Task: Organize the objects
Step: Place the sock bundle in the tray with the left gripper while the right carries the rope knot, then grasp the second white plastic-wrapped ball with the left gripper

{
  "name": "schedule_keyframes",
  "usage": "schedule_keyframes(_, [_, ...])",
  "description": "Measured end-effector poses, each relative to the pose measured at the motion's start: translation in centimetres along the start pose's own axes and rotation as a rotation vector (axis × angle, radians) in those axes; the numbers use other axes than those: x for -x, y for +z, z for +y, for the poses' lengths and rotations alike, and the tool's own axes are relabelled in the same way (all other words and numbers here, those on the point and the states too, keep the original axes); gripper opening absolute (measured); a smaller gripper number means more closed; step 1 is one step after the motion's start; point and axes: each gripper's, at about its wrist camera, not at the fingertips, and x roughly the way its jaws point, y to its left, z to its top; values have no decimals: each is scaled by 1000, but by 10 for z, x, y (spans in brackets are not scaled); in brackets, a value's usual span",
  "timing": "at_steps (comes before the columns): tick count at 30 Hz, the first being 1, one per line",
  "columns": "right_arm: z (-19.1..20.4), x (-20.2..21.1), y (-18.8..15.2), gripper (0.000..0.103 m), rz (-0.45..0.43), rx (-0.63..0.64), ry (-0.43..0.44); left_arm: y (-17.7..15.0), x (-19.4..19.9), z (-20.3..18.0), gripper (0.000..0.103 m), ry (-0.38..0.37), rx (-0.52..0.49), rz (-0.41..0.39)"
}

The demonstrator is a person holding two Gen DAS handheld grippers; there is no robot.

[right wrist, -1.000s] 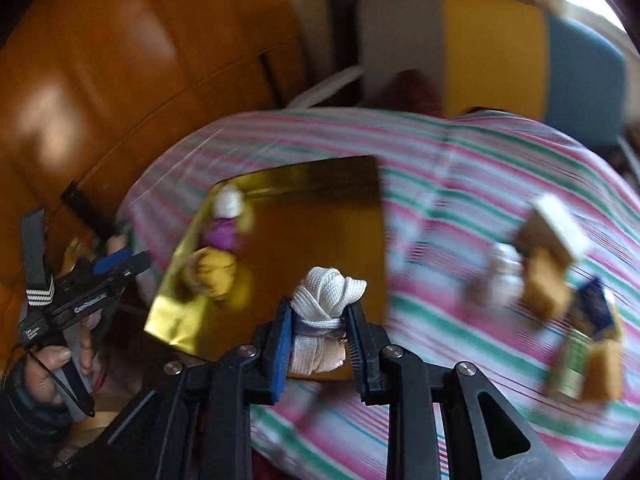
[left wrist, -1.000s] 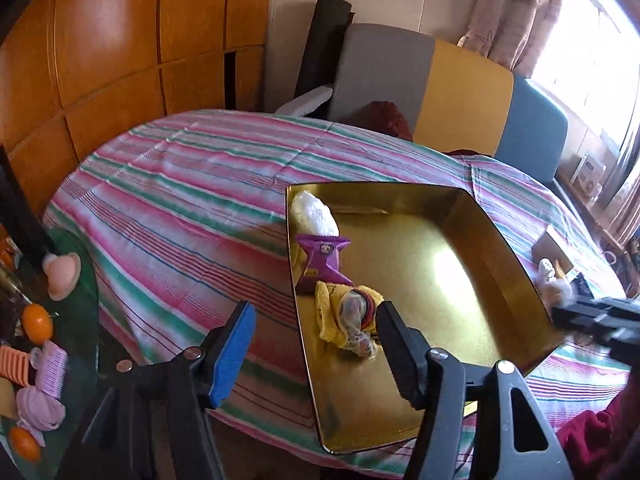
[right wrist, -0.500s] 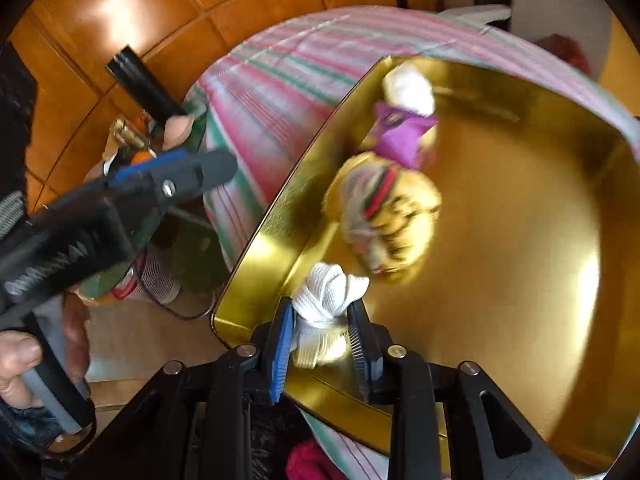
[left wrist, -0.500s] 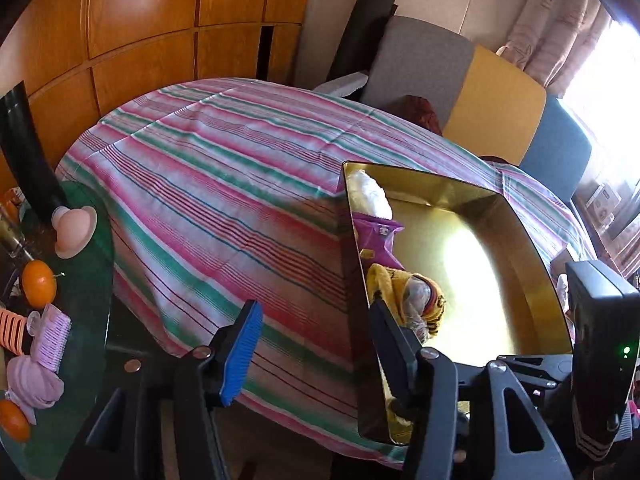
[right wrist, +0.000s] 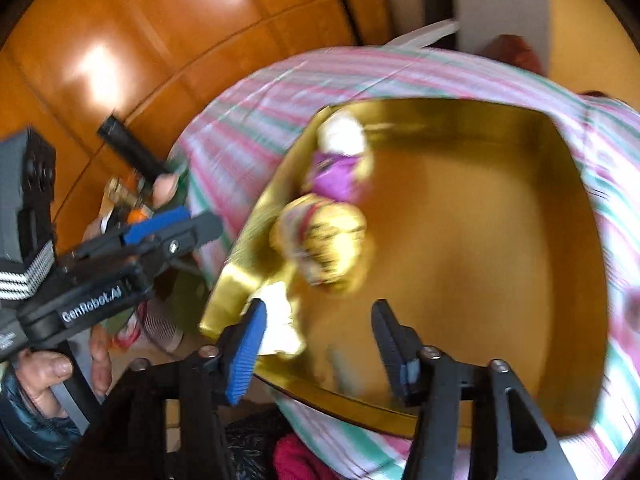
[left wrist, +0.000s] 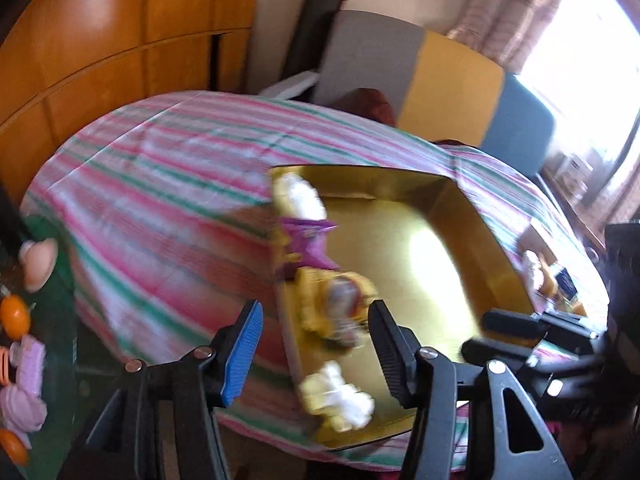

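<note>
Four soft things inside gold tray [right wrist: 576,184], along its left wall: white bundle [right wrist: 280,320] nearest, just freed between right gripper [right wrist: 316,344] jaws newly parted; left gripper [left wrist: 316,348] half open, empty, above tray's near-left edge.

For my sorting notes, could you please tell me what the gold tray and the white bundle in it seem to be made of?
The gold tray looks like polished metal or metallic card: it glares and mirrors its contents. The white bundle seems soft woven fabric, matte and knotted; blur prevents certainty.
</note>
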Motion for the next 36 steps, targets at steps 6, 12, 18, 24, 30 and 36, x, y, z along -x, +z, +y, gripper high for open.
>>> schedule_keyframes(6, [-70, 73, -21, 64, -113, -153, -143, 21, -8, -75, 55, -117, -161, 11])
schedule_keyframes(12, [-146, 146, -61, 67, -173, -300, -350, 40, -27, -179, 55, -267, -341, 43])
schedule_keyframes(18, [-218, 214, -103, 73, -227, -483, -526, 44, -75, -272, 55, -338, -422, 151])
schedule_keyframes(24, [-274, 264, -141, 77, -316, -633, -594, 37, -138, -321, 50, -298, -392, 289])
schedule_keyframes(30, [-294, 275, -156, 76, -399, -716, -502, 39, -185, -334, 50, -234, -322, 323])
schedule_keyframes(36, [-290, 273, -158, 76, -420, -711, -452, 29, -201, -338, 33, -215, -340, 307])
